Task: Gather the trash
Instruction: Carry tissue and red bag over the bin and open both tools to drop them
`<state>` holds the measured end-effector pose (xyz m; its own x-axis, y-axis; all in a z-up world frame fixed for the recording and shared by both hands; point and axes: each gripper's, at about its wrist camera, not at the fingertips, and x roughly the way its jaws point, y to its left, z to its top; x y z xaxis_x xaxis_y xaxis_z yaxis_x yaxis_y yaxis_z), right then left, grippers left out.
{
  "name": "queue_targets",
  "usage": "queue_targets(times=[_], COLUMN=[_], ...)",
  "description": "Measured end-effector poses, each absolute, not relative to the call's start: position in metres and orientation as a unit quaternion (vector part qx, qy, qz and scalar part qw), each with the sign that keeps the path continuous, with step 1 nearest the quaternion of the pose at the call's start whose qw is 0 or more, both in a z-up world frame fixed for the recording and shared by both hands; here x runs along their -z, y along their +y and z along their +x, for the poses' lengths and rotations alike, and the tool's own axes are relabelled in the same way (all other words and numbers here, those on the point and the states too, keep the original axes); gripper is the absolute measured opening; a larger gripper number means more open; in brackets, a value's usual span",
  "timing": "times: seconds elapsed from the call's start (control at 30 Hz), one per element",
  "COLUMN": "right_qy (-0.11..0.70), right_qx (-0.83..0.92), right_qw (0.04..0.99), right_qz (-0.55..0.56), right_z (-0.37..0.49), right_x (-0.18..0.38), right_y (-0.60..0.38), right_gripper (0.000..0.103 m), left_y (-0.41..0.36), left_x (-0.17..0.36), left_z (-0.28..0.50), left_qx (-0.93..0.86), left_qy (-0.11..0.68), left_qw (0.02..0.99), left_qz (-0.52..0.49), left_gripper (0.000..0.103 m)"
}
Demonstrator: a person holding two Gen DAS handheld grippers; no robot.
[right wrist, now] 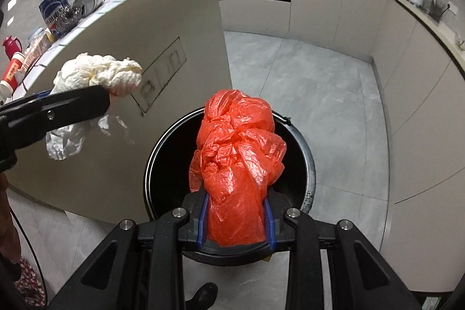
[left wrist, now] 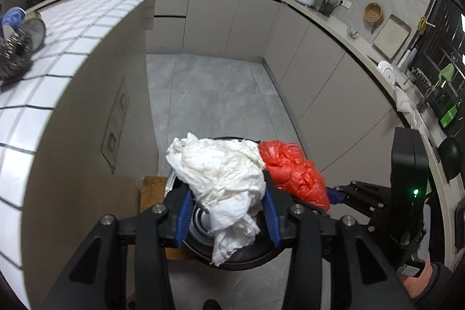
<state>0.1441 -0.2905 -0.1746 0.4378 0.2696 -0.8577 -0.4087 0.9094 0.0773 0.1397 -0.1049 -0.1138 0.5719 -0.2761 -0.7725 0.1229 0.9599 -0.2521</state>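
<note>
Progress: you hold both pieces over the bin [right wrist: 162, 153] | left gripper [left wrist: 228, 212] clenched on white paper wad [left wrist: 221, 173] | right gripper [right wrist: 236, 222] clenched on red bag [right wrist: 235, 164], above bin's mouth | left: dropping both; tins [right wrist: 87, 0] remain on counter edge.

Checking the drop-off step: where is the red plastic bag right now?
The red plastic bag is clamped in the right gripper, directly above the open black trash bin on the floor, beside the white paper wad held by the left gripper.
</note>
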Motion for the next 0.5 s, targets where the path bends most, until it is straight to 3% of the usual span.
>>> queue_targets(times=[0.03,0.1,0.13,0.17,0.5], right_qy=[0.493,0.497,0.498,0.503,0.497], right_qx=[-0.203,-0.217,-0.206,-0.184,-0.178], right_qw=[0.843,0.837,0.837,0.837,0.847], right_qz=[-0.073,-0.077,-0.090,-0.110,-0.069], right_z=[0.147,0.152,0.154,0.157,0.164], right_x=[0.177,0.185,0.189,0.194,0.179], right_y=[-0.290,-0.287,-0.284,-0.283,-0.290], right_gripper=[0.033,0.038,0.066,0.090,0.091], left_y=[-0.107,-0.107,-0.105,-0.099,-0.087], left_x=[0.118,0.126,0.125,0.123,0.103], left_z=[0.143,0.149,0.150,0.147,0.133], left_qx=[0.118,0.100,0.086,0.075,0.047], left_qy=[0.455,0.474,0.472,0.463,0.447], left_qw=[0.879,0.871,0.874,0.879,0.890], left_qz=[-0.086,-0.077,-0.076,-0.083,-0.070], left_gripper=[0.048,0.073,0.086,0.090,0.090])
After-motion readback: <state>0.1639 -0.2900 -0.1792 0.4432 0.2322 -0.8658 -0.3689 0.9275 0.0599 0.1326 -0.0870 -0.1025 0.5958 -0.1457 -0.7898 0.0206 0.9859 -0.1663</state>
